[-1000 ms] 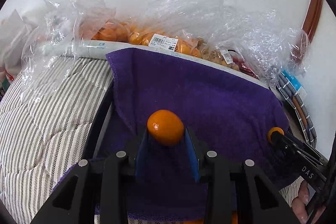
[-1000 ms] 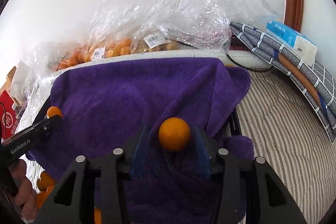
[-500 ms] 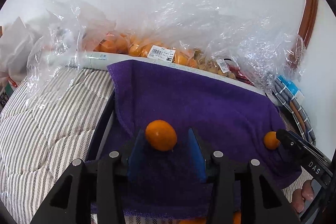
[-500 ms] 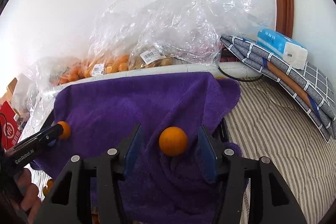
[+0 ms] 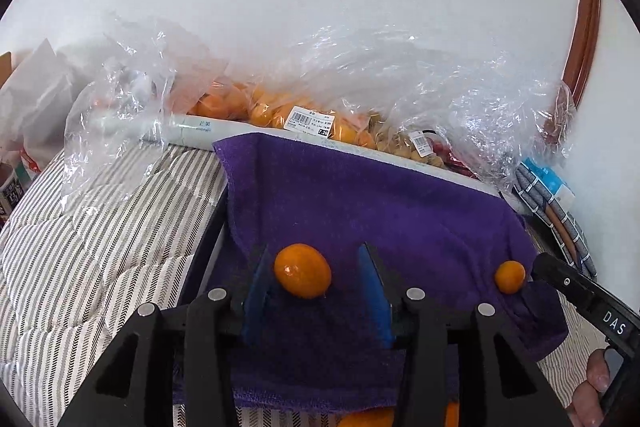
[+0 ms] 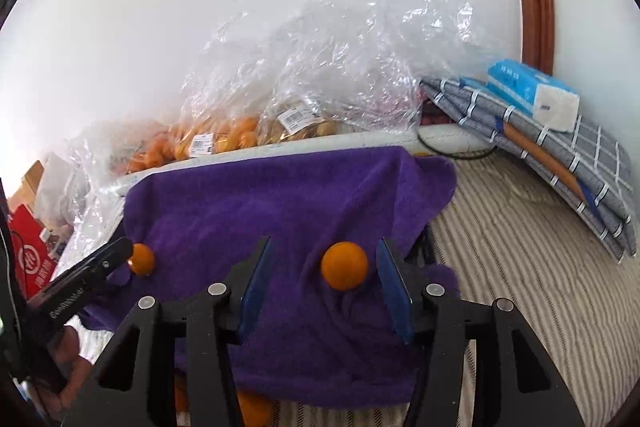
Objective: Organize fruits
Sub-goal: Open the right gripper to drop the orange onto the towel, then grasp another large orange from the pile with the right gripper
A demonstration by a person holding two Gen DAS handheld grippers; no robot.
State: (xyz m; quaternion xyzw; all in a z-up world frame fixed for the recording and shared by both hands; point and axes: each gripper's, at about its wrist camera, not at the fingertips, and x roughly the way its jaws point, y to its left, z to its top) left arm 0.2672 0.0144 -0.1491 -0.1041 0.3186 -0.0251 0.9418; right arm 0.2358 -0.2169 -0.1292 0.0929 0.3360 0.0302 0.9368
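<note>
Two small oranges lie on a purple towel (image 5: 380, 195). In the left wrist view my left gripper (image 5: 316, 287) is open around the left orange (image 5: 303, 275), which rests near its left pad. The right orange (image 5: 509, 277) lies by the tip of my right gripper. In the right wrist view my right gripper (image 6: 324, 283) is open around that orange (image 6: 344, 266) on the towel (image 6: 280, 203). The left orange (image 6: 141, 259) shows at the left gripper's tip.
Clear plastic bags of oranges (image 5: 256, 111) and other produce (image 6: 304, 125) lie along the white wall behind the towel. Striped bedding (image 5: 80, 247) surrounds it. Folded grey cloth and a blue tissue pack (image 6: 532, 95) sit at the right. More oranges (image 6: 252, 411) lie below the towel's front edge.
Both grippers opened and let go of their oranges, which now lie on the towel. Both grippers drew back a little and upward.
</note>
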